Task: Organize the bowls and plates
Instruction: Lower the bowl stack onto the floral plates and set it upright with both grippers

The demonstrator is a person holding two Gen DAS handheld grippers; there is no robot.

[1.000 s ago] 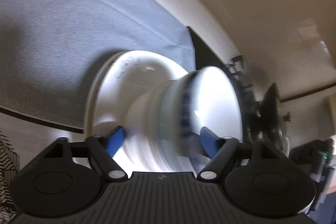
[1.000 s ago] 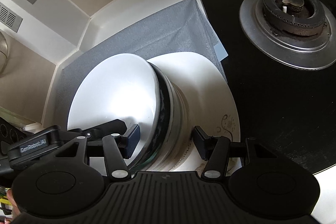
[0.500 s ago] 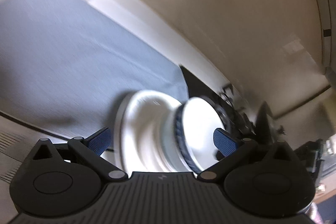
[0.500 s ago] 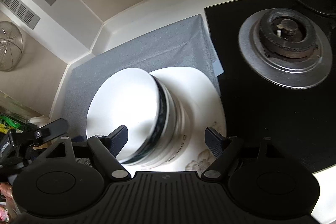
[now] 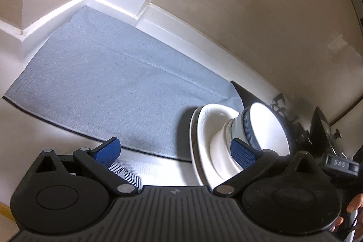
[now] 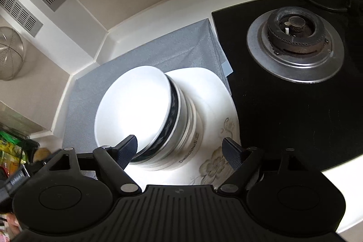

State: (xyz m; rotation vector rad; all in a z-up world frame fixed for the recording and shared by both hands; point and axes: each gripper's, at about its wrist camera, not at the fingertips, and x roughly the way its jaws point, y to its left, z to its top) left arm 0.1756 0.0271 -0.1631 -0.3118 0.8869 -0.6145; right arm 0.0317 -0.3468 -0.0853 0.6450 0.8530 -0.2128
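While the left gripper (image 5: 174,152) stands spread wide and empty, a stack of white ceramic bowls (image 5: 254,137) sits on a white floral plate (image 5: 199,128) over the grey cloth mat (image 5: 113,87). Seen from the right wrist, the right gripper (image 6: 180,151) is released above the stack (image 6: 145,115), beside the black gas hob (image 6: 283,106).

White countertop (image 6: 335,176) carrying grey mat (image 5: 109,83) and black glass hob (image 6: 283,106); floral plates (image 6: 217,128) stacked on mat, edge touching hob
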